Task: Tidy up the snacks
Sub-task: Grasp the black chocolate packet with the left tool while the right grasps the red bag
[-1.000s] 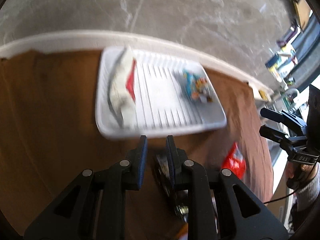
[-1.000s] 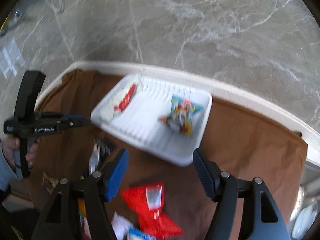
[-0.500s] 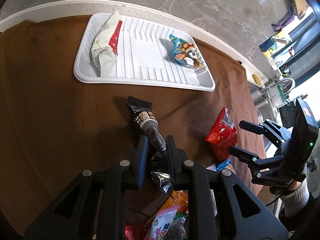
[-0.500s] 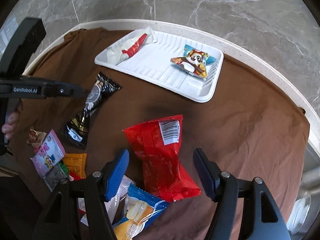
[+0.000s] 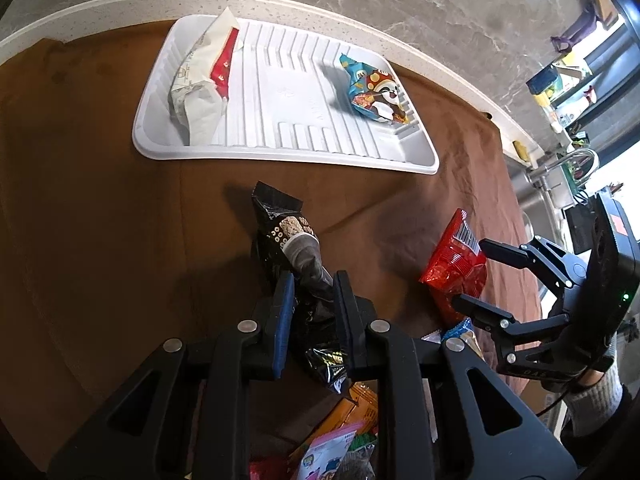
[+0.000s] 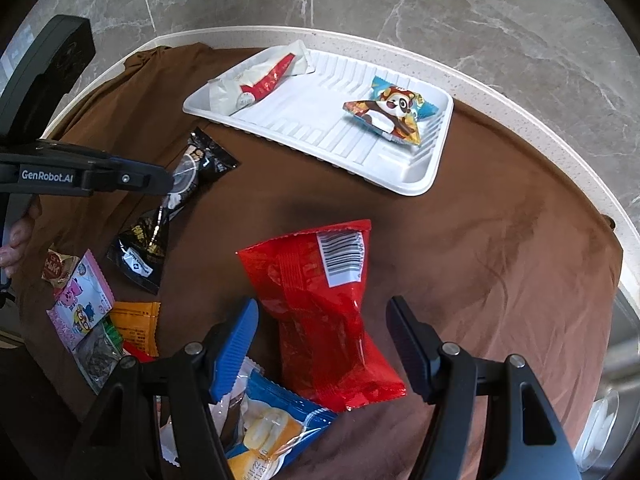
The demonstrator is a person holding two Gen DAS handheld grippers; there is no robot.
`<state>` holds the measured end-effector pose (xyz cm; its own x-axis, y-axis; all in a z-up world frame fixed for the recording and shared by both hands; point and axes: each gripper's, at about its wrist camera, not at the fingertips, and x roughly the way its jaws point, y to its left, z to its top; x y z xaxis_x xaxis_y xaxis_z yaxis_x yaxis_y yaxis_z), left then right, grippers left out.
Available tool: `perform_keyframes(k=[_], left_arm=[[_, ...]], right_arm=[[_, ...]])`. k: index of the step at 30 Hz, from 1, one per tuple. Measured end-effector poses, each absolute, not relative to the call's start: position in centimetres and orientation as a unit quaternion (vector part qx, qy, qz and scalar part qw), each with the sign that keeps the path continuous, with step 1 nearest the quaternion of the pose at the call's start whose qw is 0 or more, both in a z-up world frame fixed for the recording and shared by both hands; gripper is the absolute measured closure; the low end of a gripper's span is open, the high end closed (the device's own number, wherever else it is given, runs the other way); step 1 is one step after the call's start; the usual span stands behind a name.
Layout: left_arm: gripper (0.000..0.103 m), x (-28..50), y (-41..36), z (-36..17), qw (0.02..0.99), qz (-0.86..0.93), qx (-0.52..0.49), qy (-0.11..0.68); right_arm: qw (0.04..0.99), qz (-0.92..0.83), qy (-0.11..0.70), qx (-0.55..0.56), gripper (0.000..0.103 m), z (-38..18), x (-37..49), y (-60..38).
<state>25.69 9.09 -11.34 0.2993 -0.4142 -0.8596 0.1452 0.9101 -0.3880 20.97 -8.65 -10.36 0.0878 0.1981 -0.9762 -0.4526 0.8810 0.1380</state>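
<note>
Left gripper [image 5: 313,280] fingers look clamped on the black snack packet [image 5: 294,252]; right gripper [image 6: 322,314] gapes wide around the red bag [image 6: 320,300], not touching.

One white tray [image 6: 424,178] at twelve o'clock holds two snack packets [image 6: 394,114]. Seven more packets [image 6: 320,300] lie loose on one brown cloth [image 6: 500,260], from six to nine o'clock. Two hand-held grippers [image 6: 322,338] are in view

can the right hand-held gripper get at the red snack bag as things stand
Probably yes: the right hand-held gripper is open, fingers either side of the red snack bag, which lies flat with nothing on top.
</note>
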Motion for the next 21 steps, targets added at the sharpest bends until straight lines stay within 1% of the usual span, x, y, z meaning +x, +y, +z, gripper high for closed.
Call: perform_keyframes(k=[2,4,5,6,7,21], left_arm=[[0.081,25.9,8.9,-11.4,0.797,-0.175,-0.117,0.567],[0.074,26.1,8.7,-11.5,0.797,-0.170,-0.115,0.568],[0.065,26.2,8.7,-11.7,0.796,-0.164,-0.115,0.571],[0.053,26.2,8.6,-11.8,0.794,-0.160,-0.114,0.575],[0.052,26.2,8.6,-11.9,0.794,-0.159,-0.115,0.576],[0.052,26.1,7.2,-13.3,0.797,-0.166,-0.099,0.572]], right_arm=[[0.731,0.223,0.637,-0.103,0.033,-10.4,20.9,-8.5],[0.731,0.224,0.637,-0.103,0.033,-10.5,20.9,-8.5],[0.731,0.224,0.637,-0.102,0.033,-10.5,20.9,-8.5],[0.731,0.224,0.637,-0.102,0.033,-10.5,20.9,-8.5],[0.731,0.224,0.636,-0.102,0.033,-10.5,20.9,-8.4],[0.728,0.220,0.643,-0.092,0.033,-11.3,21.2,-8.8]])
